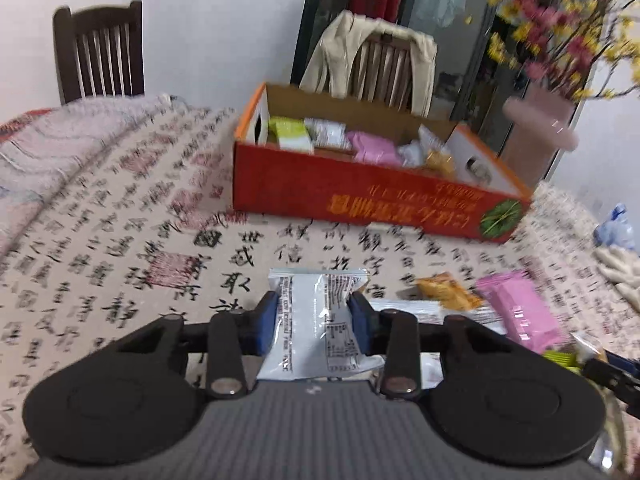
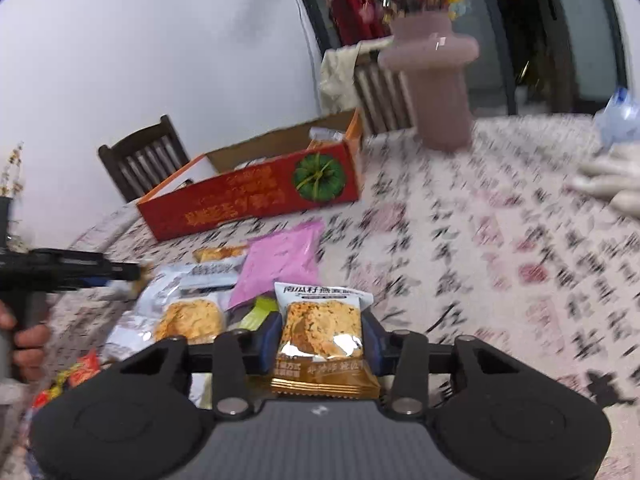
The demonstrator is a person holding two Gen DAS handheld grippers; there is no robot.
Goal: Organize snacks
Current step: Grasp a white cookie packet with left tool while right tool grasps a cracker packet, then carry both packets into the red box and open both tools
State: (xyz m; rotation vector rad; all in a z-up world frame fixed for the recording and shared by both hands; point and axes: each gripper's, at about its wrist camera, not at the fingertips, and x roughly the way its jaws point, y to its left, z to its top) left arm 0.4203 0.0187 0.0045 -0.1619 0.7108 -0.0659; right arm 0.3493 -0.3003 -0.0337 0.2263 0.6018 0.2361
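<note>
My left gripper is shut on a white snack packet, printed back side up, held above the table. My right gripper is shut on a white and gold snack packet with a crispy cake pictured. A red cardboard box stands ahead, open-topped, with green, pink and white packets inside; it also shows in the right wrist view. Loose packets lie on the table: a pink one, an orange one, and in the right view a pink one and a white one.
A pink vase with flowers stands at the box's right end. Wooden chairs stand behind the table, one draped with a beige coat. A white cloth glove and a blue-white bag lie far right. The calligraphy tablecloth covers the table.
</note>
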